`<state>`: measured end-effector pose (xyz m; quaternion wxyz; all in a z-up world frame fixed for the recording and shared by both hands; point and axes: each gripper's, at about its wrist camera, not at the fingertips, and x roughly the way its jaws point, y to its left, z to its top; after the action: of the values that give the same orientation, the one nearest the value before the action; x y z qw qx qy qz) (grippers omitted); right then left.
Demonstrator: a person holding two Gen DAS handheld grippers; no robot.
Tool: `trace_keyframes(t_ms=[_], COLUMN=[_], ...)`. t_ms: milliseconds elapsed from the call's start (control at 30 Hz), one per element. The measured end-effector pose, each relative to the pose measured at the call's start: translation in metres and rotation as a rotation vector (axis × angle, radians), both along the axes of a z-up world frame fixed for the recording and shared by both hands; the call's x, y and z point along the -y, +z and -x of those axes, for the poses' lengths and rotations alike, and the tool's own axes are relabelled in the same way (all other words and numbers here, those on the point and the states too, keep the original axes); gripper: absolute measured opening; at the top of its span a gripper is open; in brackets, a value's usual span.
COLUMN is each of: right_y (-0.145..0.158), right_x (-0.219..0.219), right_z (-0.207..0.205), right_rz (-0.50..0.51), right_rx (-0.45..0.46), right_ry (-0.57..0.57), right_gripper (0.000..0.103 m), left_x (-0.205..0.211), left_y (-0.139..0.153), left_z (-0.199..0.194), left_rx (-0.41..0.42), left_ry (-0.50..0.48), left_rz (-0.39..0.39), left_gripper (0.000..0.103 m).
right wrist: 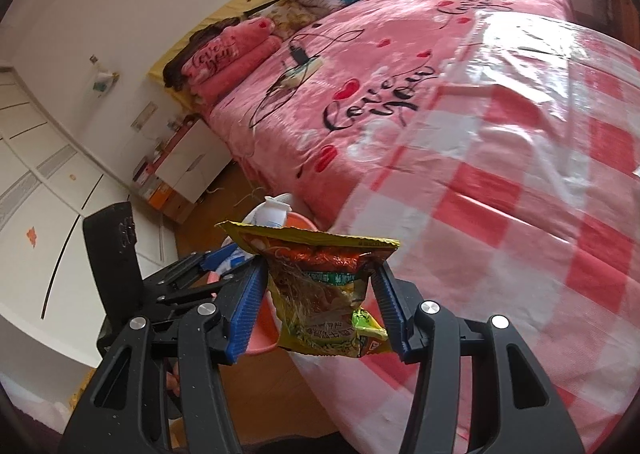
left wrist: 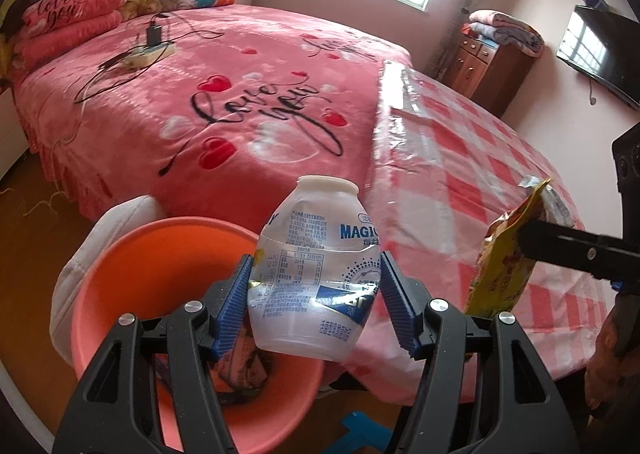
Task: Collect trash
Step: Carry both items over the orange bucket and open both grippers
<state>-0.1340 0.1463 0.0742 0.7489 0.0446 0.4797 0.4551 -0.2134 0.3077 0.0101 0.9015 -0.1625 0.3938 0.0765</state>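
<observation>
Gripping a crushed plastic bottle [left wrist: 316, 274] between its 2 blue pads, the left tool [left wrist: 316, 302] holds it over the orange bin [left wrist: 132, 274], which sits just below and ahead. The right tool [right wrist: 320, 306] is clamped on a yellow snack wrapper [right wrist: 320, 294], held up beside the checkered bench [right wrist: 540, 234], with the bin [right wrist: 260, 334] just left of it.

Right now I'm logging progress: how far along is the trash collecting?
Done: some wrapper trash already lies in the orange bucket. In hand: the left gripper holds a crushed plastic bottle over it; the right gripper holds a yellow snack bag. Left: dropping both in.
</observation>
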Motion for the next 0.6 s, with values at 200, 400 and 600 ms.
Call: trace_keyframes(t_ms=[200,400,600], right_y=[0.0,0.0,-0.004], right_x=[-0.026,-0.05,-0.067], right_z=[0.003,0.007,0.012], right_rz=[0.003,0.008,0.014], right_rx=[-0.011,-0.018,-0.023], right_ry=[0.05,0.092,0.127], right_gripper=[0.054,0.054,0.055], left_x=[-0.017,-0.031,-0.041], left_y=[-0.009,-0.019,-0.027], left_z=[0.011,0.02,0.026], left_rx=[-0.024,-0.05,-0.068], left_ry=[0.044,0.078,0.11], left_rz=[-0.001,0.0,0.0], left_gripper=[0.063,0.063,0.063])
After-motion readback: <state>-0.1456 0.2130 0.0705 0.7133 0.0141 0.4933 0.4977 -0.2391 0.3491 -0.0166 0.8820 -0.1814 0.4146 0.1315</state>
